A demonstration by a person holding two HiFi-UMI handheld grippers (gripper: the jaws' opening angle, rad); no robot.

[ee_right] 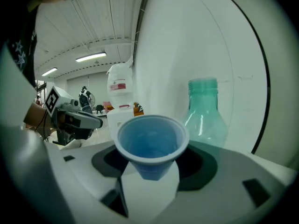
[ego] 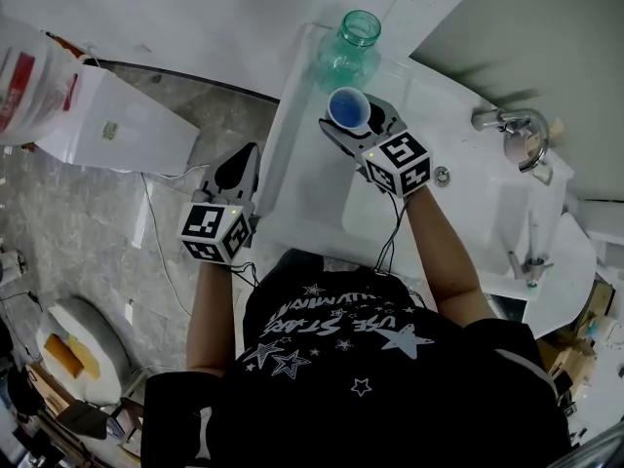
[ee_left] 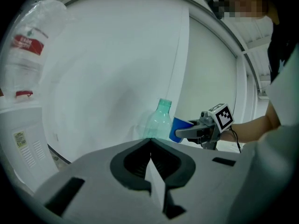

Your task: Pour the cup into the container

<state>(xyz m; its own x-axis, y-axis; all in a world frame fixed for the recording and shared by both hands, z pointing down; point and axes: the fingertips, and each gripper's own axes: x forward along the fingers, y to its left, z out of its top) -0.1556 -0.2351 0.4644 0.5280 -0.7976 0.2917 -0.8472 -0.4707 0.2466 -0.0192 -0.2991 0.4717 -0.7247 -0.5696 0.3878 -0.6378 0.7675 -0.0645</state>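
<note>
A blue plastic cup (ego: pixel 347 105) stands upright between the jaws of my right gripper (ego: pixel 357 121), which is shut on it. In the right gripper view the cup (ee_right: pixel 152 143) shows blue inside, and I cannot tell if it holds liquid. Just beyond the cup stands a clear green bottle (ego: pixel 348 52) with an open neck, at the far edge of the white counter (ego: pixel 302 193). The bottle (ee_right: pixel 204 111) rises right of the cup. My left gripper (ego: pixel 239 169) hangs off the counter's left edge, shut and holding nothing. The left gripper view shows the bottle (ee_left: pixel 159 120) and cup (ee_left: pixel 180 129) ahead.
A chrome faucet (ego: pixel 507 125) and a sink basin (ego: pixel 507 213) lie to the right. A white box (ego: pixel 117 125) with a plastic bag (ego: pixel 29 81) on it stands at the left, over a grey stone floor with cables (ego: pixel 156 232).
</note>
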